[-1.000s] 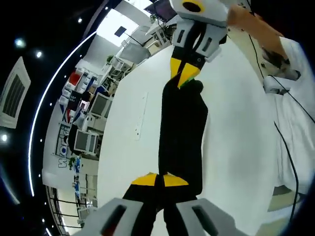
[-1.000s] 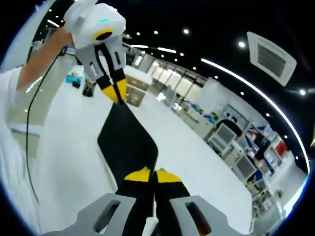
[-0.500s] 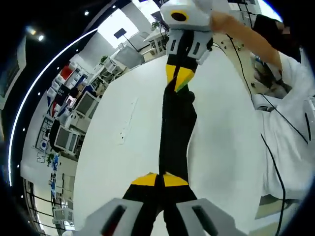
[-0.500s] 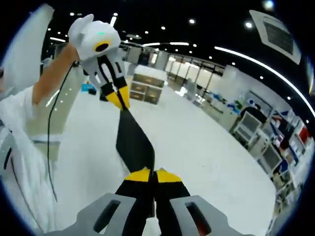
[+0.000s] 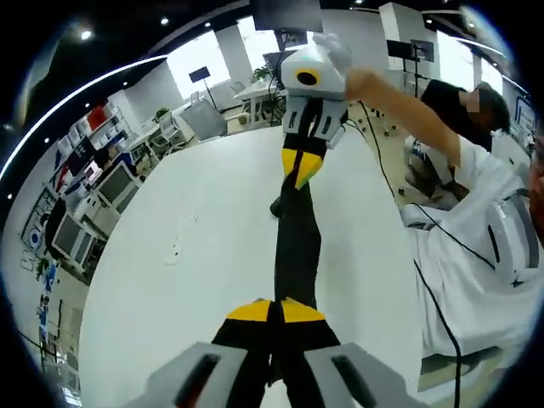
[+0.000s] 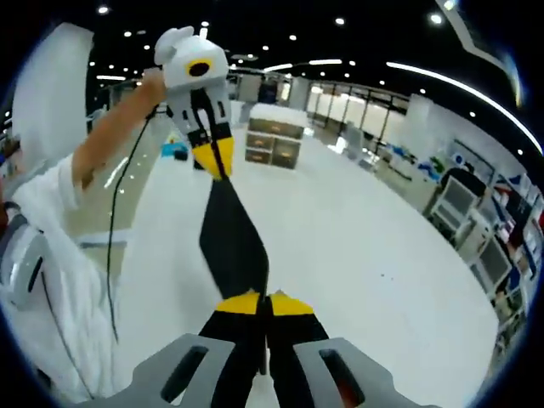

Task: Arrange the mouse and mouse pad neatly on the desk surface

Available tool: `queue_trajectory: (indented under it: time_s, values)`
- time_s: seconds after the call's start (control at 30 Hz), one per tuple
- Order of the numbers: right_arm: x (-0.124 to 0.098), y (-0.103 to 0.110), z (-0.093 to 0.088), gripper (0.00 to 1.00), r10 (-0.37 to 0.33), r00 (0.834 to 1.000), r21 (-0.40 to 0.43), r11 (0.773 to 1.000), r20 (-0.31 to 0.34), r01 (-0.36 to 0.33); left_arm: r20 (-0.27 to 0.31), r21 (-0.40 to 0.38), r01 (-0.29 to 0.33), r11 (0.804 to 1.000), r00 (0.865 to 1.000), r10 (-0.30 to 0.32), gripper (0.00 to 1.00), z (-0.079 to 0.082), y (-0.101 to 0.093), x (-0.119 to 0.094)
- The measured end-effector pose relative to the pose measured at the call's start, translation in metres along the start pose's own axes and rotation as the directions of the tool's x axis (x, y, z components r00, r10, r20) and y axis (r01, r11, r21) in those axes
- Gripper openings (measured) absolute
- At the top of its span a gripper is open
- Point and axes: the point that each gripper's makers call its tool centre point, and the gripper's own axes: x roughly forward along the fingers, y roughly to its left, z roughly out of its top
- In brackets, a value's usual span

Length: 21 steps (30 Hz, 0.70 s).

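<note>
A: Start at the jaws. How do they stand?

B: In the left gripper view, the left gripper [image 5: 275, 311] has its yellow-tipped jaws pressed together on the near edge of the black mouse pad [image 5: 297, 246]. In the right gripper view, the right gripper [image 6: 263, 304] pinches the opposite edge of the same mouse pad [image 6: 231, 242] the same way.

A: So both hold the pad at once?

B: Yes. The pad hangs stretched between them as a long dark strip, lifted off the white desk [image 5: 204, 255]. In the left gripper view the right gripper [image 5: 303, 168] comes in at the far end, jaws closed on the pad. In the right gripper view the left gripper [image 6: 214, 160] shows at the far end, also clamped on it.

A: And the mouse?

B: A small dark rounded shape, likely the mouse [image 5: 278, 206], sits on the desk just left of the pad's far part in the left gripper view. It is partly hidden by the pad, so I cannot tell more.

A: What lies further out?

B: A person in a white garment [image 5: 472, 255] stands to the right of the desk, a bare forearm [image 5: 399, 102] reaching to the far gripper, and a thin black cable [image 5: 442, 289] runs across the clothing. In the right gripper view, the white desk [image 6: 357, 280] spreads wide to the right, and the person's sleeve [image 6: 51, 238] is on the left. Beyond are office desks and monitors [image 5: 110, 183] and ceiling lights.
</note>
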Motion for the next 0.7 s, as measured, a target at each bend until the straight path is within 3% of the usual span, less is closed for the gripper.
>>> queue_trajectory:
  time_s: [0.13, 0.2, 0.4, 0.53, 0.7]
  values:
    - [0.004, -0.011, -0.001, 0.01, -0.054, 0.998, -0.006, 0.999, -0.037, 0.053, -0.023, 0.024, -0.033, 0.999, 0.999, 0.033, 0.03, 0.001, 0.01, 0.003]
    - [0.007, -0.023, 0.003, 0.01, -0.109, 0.993, -0.003, 0.994, -0.044, 0.109, -0.031, 0.05, -0.116, 0.992, 0.993, 0.118, 0.03, 0.003, 0.03, 0.002]
    - [0.015, -0.06, 0.012, 0.01, -0.22, 0.973, -0.02, 0.976, -0.066, 0.219, -0.058, 0.054, -0.192, 0.98, 0.979, 0.195, 0.03, 0.004, 0.063, 0.011]
    - [0.021, -0.084, 0.018, 0.01, -0.269, 0.962, -0.002, 0.963, -0.053, 0.27, -0.047, 0.088, -0.296, 0.951, 0.953, 0.301, 0.03, 0.009, 0.097, 0.013]
    - [0.028, -0.109, 0.018, 0.02, -0.349, 0.936, -0.012, 0.937, -0.041, 0.349, -0.001, 0.106, -0.364, 0.925, 0.931, 0.366, 0.03, 0.013, 0.124, 0.021]
